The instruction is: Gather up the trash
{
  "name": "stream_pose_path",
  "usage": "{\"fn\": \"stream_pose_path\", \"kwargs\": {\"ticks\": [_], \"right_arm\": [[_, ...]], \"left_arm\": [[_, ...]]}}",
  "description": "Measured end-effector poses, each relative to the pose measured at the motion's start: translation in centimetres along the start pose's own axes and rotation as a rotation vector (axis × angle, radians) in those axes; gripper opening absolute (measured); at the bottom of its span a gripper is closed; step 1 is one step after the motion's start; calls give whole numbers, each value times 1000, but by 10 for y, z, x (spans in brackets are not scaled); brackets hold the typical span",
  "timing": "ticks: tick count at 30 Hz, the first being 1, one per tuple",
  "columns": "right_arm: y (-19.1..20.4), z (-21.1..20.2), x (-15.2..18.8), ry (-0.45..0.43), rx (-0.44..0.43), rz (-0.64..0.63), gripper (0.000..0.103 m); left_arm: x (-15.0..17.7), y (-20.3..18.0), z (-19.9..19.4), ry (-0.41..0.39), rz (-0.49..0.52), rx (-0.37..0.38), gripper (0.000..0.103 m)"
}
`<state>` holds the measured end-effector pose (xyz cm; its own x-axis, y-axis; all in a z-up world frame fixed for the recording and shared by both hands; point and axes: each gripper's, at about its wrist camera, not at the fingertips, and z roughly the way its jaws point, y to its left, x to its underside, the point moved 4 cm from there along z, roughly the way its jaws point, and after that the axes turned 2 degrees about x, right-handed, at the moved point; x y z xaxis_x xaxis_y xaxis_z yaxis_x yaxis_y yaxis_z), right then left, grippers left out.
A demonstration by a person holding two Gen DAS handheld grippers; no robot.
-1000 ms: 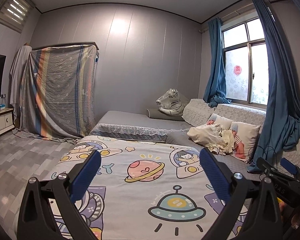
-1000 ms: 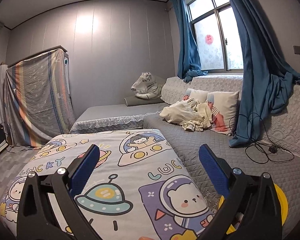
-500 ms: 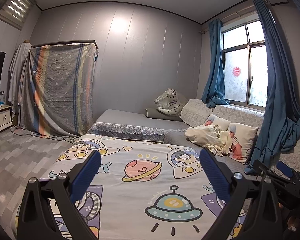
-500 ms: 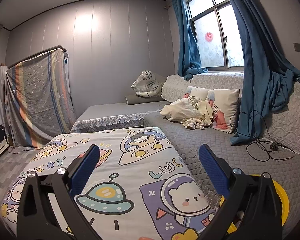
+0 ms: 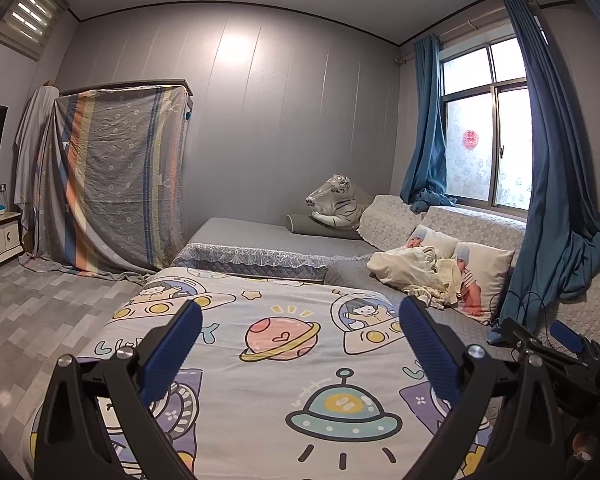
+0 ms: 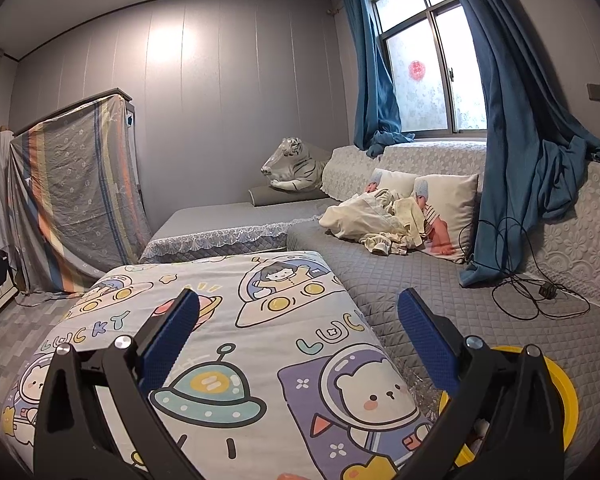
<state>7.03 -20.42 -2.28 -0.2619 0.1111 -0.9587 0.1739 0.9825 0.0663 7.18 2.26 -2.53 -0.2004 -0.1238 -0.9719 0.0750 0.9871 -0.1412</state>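
Both grippers hang above a bed spread with a cartoon space-print sheet (image 5: 268,364), and each has its jaws spread wide with nothing between the blue pads. The left gripper (image 5: 300,354) points across the sheet toward a pink ringed planet and a teal flying saucer printed on it. The right gripper (image 6: 298,340) is over the sheet's right edge, where it meets a grey quilted sofa cover (image 6: 480,320). In the left wrist view, the right gripper's black frame shows at the lower right edge. The only thing that looks like a trash container is a yellow round bin (image 6: 562,396), just behind the right gripper's right finger and resting on the quilted cover; most of it is hidden by the gripper frame, and what lies inside cannot be told. Beside the bin, a scrap of crinkled clear plastic (image 6: 422,394) lies at the sheet's edge. Further along the sofa sits a heap of cream-coloured clothing (image 6: 374,220) against two cushions printed with babies (image 6: 446,208). A black cable (image 6: 528,292) loops on the cover near the foot of a blue curtain (image 6: 512,128). A plush white tiger (image 6: 294,166) lies on a grey bolster at the far end, and a striped cloth (image 5: 116,176) drapes over a tall piece of furniture against the far wall.
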Motion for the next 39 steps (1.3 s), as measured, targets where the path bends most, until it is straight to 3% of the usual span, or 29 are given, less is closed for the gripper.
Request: {"fn": "stream_pose_path", "kwargs": {"ticks": [39], "right_arm": [[0,5,7,19,12,16,95]], "left_arm": [[4,-3,7,28,10,19,95]]}}
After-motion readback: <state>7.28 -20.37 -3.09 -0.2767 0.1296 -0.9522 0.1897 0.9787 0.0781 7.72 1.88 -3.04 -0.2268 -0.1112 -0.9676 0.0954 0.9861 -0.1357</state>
